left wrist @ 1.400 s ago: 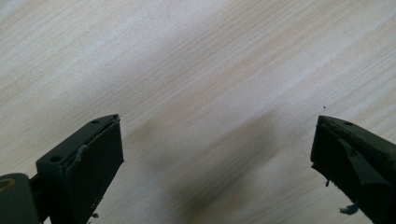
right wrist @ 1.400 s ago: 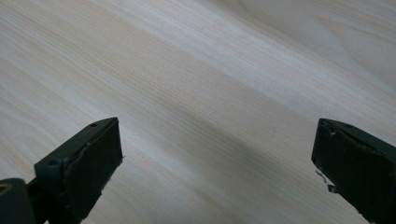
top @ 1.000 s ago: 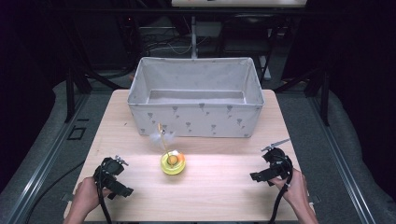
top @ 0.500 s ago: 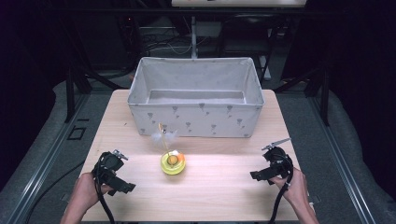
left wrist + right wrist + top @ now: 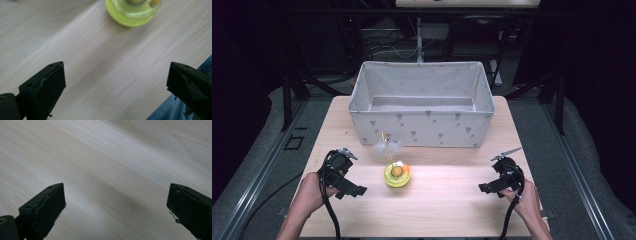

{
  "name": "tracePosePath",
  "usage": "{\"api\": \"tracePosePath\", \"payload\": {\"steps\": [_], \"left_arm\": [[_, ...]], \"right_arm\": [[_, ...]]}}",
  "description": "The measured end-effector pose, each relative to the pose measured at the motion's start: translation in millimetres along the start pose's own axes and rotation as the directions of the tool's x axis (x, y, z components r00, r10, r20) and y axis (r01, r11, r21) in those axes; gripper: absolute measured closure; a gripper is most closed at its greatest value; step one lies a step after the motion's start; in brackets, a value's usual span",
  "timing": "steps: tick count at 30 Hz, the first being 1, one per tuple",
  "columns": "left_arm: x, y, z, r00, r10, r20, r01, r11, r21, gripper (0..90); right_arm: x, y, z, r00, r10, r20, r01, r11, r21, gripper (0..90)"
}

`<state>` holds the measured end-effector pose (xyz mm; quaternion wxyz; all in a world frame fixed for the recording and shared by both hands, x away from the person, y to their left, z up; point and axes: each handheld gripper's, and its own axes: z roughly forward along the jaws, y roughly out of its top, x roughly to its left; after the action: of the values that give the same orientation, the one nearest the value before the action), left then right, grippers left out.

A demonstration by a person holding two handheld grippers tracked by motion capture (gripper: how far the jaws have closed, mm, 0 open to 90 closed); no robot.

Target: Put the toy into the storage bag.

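Yellow toy (image 5: 397, 174) sits on the bench (image 5: 452, 205); left hand-held gripper (image 5: 346, 186) near it and right hand-held gripper (image 5: 492, 186) both gape wide, empty.

The fabric bin (image 5: 421, 107) stands at the far middle of the counter (image 5: 447, 210). The toy (image 5: 397, 174) lies just in front of the bin, slightly left of its centre. Left gripper (image 5: 346, 184) is front-left of the bin, near the toy; right gripper (image 5: 498, 184) front-right, well apart.

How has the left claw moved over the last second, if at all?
Yes, slightly. In the high view the left claw has edged forward toward the fabric bin and a little toward the yellow-green toy, which has stayed put.
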<state>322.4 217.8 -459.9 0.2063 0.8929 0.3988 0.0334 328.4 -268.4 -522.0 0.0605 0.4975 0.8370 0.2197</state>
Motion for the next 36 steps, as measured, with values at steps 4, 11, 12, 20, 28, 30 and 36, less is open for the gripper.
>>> {"api": "tracePosePath", "payload": {"steps": [4,11,12,20,28,30,36], "left_arm": [[-3.8,15.0,-6.2,0.9994,0.029,0.017,-0.029,0.9995,-0.013,1.9],[-13.0,36.2,-14.4,0.9960,0.078,0.045,-0.077,0.9969,-0.016,0.3],[-14.5,39.6,-16.6,0.9953,0.085,0.047,-0.084,0.9963,-0.019,0.3],[-20.1,58.0,-26.0,0.9899,0.128,0.061,-0.127,0.9918,-0.012,0.2],[-23.9,73.8,-30.2,0.9858,0.146,0.083,-0.146,0.9892,0.000,0.4],[-26.0,79.9,-32.6,0.9844,0.154,0.085,-0.155,0.9880,0.001,0.4],[-28.2,95.5,-39.4,0.9813,0.171,0.089,-0.171,0.9852,-0.002,6.7]], "right_arm": [[-0.1,-0.2,1.1,0.9999,0.011,-0.003,-0.011,1.000,-0.001,1.7],[0.3,-0.9,1.5,0.9999,0.012,-0.009,-0.012,1.000,-0.005,1.7],[0.2,-0.6,1.2,0.9999,0.007,-0.012,-0.007,1.000,0.000,1.8],[0.7,-0.8,1.5,0.9999,0.005,-0.015,-0.005,1.000,-0.001,1.8],[0.5,-0.7,2.4,0.9997,0.006,-0.023,-0.005,1.000,0.005,1.9],[0.7,-0.8,2.6,0.9997,0.007,-0.022,-0.007,1.000,0.004,1.9],[0.9,-0.8,2.7,0.9996,0.007,-0.026,-0.007,1.000,0.006,2.0]]}}
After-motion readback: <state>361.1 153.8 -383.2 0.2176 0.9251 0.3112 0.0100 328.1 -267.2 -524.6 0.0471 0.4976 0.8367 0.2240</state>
